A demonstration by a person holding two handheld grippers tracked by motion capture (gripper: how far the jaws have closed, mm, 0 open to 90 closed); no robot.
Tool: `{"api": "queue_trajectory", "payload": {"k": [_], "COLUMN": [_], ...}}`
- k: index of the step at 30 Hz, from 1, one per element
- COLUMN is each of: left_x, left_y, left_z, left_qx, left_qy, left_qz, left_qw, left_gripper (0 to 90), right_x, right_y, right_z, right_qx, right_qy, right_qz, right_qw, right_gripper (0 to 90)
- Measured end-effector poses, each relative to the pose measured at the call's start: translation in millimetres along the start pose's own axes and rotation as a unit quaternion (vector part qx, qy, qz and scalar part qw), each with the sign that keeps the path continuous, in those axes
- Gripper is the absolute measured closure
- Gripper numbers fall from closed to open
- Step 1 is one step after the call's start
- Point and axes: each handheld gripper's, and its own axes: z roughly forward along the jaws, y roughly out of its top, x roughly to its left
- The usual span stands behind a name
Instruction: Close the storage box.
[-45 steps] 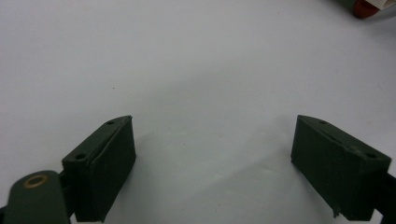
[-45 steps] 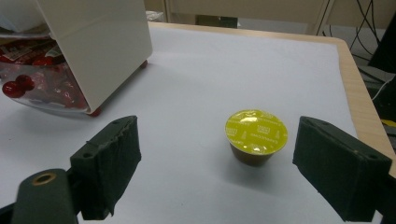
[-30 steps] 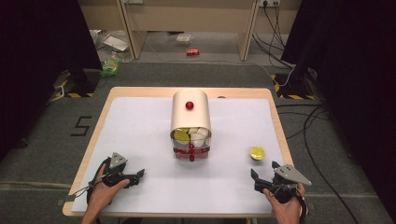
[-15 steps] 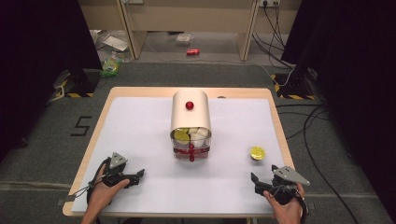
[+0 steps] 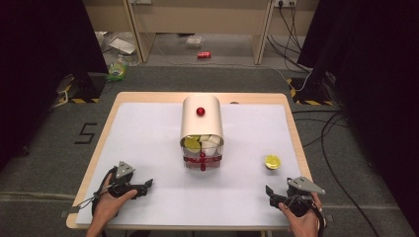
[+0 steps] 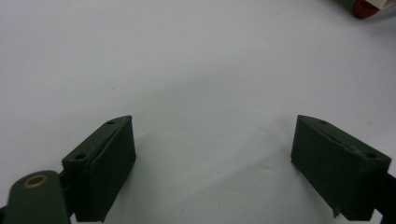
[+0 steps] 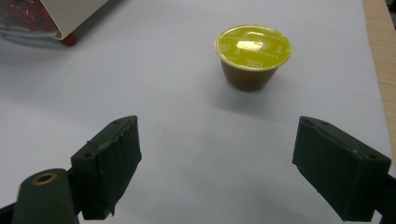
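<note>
Right gripper [image 5: 271, 194] sits at the near right corner of the table [image 5: 148, 123], low over the white surface, jaws wide with nothing between them. In the right gripper view the same gripper [image 7: 217, 168] points at a coffee capsule [image 7: 252, 56]: yellow foil lid, brown cup, upright on the table, ahead of the jaws and a bit right of centre, clear of both. In the high view the capsule [image 5: 272, 161] stands near the right table edge, between the right gripper and the machine, apart from each.

Left gripper [image 5: 146, 184] is at the near left corner, held by the left hand [image 5: 106, 207], jaws also wide and holding nothing. The left gripper view [image 6: 212, 168] has bare white table between and ahead of its jaws; a red bit of the machine pokes in at the top right corner.

Cream coffee machine [image 5: 201, 123] stands mid-table, red knob [image 5: 200, 111] on top. Its front end faces the person: clear compartment holding yellow and white capsules, red trim below. In the right gripper view its corner [image 7: 60, 18] is at top left, well away from the capsule.

Right hand [image 5: 304, 222] grips the right gripper from below the table edge. Floor behind the table: cables, a red can [image 5: 204, 55], some litter.
</note>
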Motion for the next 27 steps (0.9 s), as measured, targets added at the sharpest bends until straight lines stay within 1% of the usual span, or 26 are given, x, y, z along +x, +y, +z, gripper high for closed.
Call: {"api": "queue_trajectory", "payload": {"k": [5,12,15,20,21,23,24,25,27], "left_x": [-0.1,-0.1,-0.1,-0.2,-0.2,-0.1,-0.1,-0.1,-0.1], "left_y": [0.0,0.0,0.0,0.0,0.0,0.0,0.0,0.0,0.0], "left_z": [0.0,0.0,0.0,0.0,0.0,0.0,0.0,0.0,0.0], "left_qx": [0.000,0.000,0.000,0.000,0.000,0.000,0.000,0.000,0.000], "left_qy": [0.000,0.001,0.001,0.001,0.001,0.001,0.001,0.001,0.001], "left_qz": [0.000,0.000,0.000,0.000,0.000,0.001,0.000,0.000,0.000], "left_qw": [1.0000,1.0000,1.0000,1.0000,1.0000,1.0000,1.0000,1.0000,1.0000], "left_gripper": [12.9,12.9,12.9,12.9,12.9,12.9,12.9,12.9,12.9], "right_x": [-0.3,-0.3,-1.7,-2.7,-2.5,-2.2,-2.4,-2.1,-1.5], "right_y": [-4.2,-8.8,-10.5,-13.4,-14.4,-15.1,-15.7,-16.9,-17.5], "right_z": [-1.1,-2.9,-3.5,-3.9,-3.8,-3.3,-2.7,-1.6,-0.9], "right_qx": [0.009,0.024,0.027,0.036,0.042,0.046,0.049,0.059,0.064], "right_qy": [-0.003,0.002,-0.003,-0.003,-0.003,-0.003,-0.004,-0.007,-0.008], "right_qz": [0.001,0.000,0.002,-0.001,-0.004,-0.004,-0.008,-0.012,-0.013], "right_qw": [1.0000,0.9997,0.9996,0.9993,0.9991,0.9989,0.9988,0.9982,0.9978], "right_gripper": [15.4,15.4,15.5,15.6,15.6,15.6,15.7,15.7,15.7]}}
